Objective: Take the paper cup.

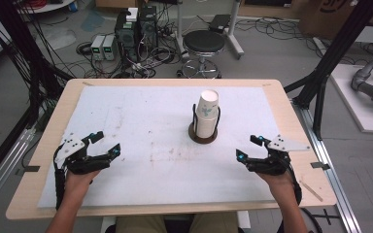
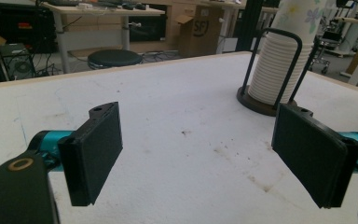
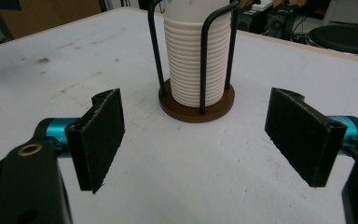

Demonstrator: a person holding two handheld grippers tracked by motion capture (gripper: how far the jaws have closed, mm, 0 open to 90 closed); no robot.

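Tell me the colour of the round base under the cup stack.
Dark brown round base, under the white ribbed cup stack; clearest in the right gripper view.

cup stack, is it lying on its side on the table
No, the cup stack stands upright inside its black wire holder on a round brown base, near the middle of the white mat.

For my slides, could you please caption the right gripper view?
Open right gripper faces a stack of paper cups in its wire holder.
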